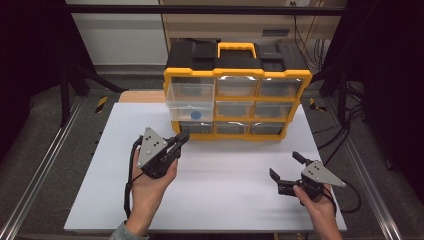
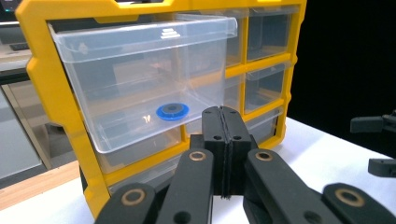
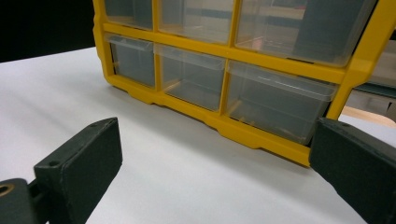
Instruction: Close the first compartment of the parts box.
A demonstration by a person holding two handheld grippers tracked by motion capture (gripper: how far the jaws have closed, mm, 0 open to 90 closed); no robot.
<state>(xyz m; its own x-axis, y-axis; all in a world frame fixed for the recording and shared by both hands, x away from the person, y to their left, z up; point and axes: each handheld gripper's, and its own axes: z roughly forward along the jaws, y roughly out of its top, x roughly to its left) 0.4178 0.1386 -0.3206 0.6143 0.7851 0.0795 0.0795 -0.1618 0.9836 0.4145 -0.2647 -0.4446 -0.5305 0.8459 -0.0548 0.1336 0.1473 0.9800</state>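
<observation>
Yellow-framed black-topped plastic drawer cabinet (image 1: pixel 237 92) at far edge of white board (image 1: pixel 210 200); wide bare board in front. Top-left clear drawer (image 2: pixel 140 79) pulled out, blue ring-shaped disc (image 2: pixel 172 111) inside. Left gripper (image 1: pixel 181 138) clamped together, empty, just before drawer. Right gripper (image 1: pixel 285 165) spread wide, empty, well apart.

Clear glossy plastic drawer (image 2: pixel 140 84), matt white tabletop (image 1: pixel 210 190), yellow plastic organiser frame (image 1: pixel 295 75).
</observation>
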